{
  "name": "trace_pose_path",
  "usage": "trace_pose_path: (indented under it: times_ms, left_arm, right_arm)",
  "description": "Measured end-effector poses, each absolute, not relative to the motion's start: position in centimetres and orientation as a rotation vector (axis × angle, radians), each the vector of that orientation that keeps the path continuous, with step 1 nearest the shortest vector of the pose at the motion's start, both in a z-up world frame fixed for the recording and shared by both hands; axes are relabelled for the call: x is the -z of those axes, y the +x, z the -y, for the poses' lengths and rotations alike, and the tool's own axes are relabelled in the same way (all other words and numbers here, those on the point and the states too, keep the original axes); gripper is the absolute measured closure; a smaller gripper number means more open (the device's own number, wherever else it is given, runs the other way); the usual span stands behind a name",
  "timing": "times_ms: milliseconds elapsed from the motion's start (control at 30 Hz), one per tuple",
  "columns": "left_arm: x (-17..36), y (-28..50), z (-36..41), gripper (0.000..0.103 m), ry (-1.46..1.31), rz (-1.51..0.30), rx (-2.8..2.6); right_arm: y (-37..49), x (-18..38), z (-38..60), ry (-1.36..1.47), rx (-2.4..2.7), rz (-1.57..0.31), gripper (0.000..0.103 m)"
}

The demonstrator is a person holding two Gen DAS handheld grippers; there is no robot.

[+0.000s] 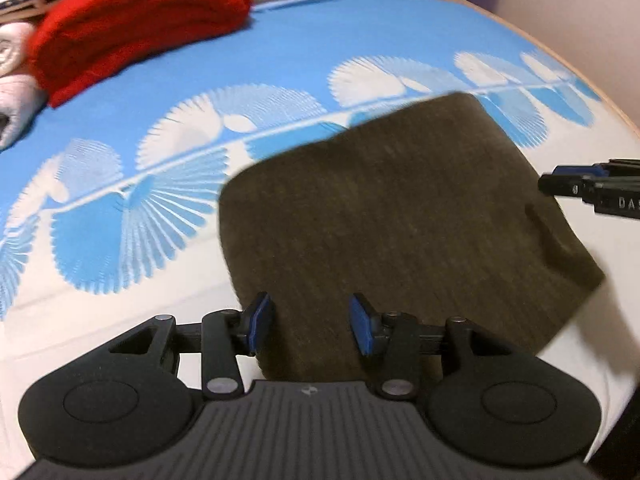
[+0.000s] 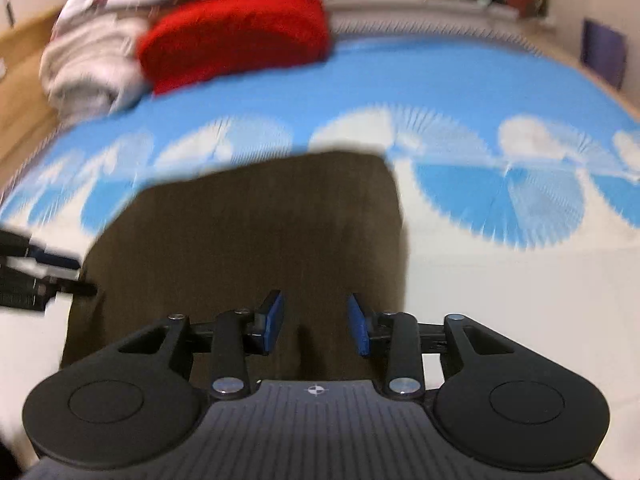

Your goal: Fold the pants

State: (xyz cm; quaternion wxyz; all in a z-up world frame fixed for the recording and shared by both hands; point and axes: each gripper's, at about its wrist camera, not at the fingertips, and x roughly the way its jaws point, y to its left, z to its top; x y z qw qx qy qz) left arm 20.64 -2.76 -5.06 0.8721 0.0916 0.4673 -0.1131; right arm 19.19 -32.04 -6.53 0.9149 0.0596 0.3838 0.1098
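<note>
Dark olive-brown pants [image 1: 384, 216] on blue-and-white fan-patterned bedspread [image 1: 168, 184]; red folded cloth [image 1: 140, 20]

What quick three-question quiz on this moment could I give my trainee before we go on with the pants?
1. True or false: the left tool is clamped on the brown pants.
2. Which folded item lies at the bed's far end: A red, B green, C black?
3. Fill in: the bedsheet is white and ____.

Key: 1 false, its pads stand apart over the cloth, as do those of the right tool. 2 A, the red item. 3 blue.
</note>
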Motion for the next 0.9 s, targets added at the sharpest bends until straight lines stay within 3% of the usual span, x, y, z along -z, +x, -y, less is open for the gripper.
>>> trace_pose_path:
  times_ms: [333,400,467,633,900]
  left_arm:
    - [4.9,23.2,1.7,0.055,0.122,-0.962,0.153]
    - [5.0,23.5,1.5,0.055,0.117,-0.968,0.147]
    - [5.3,23.9,1.5,0.055,0.114,-0.978,0.143]
    - [5.8,24.3,1.4,0.055,0.121,-0.995,0.144]
    - [3.9,22.4,0.1,0.05,0.106,-0.909,0.097]
  right_arm:
    - [24.8,7.0,29.2,0.118,-0.101,-0.691,0.063]
    - [25.7,7.4,28.4,0.077,-0.059,-0.714,0.063]
    - [26.9,8.6,28.2,0.044,0.001,-0.759,0.054]
    - [29.3,10.7,28.3,0.037,0.033,-0.828,0.054]
    - [27.6,8.3,30.8,0.228,0.059,-0.8,0.053]
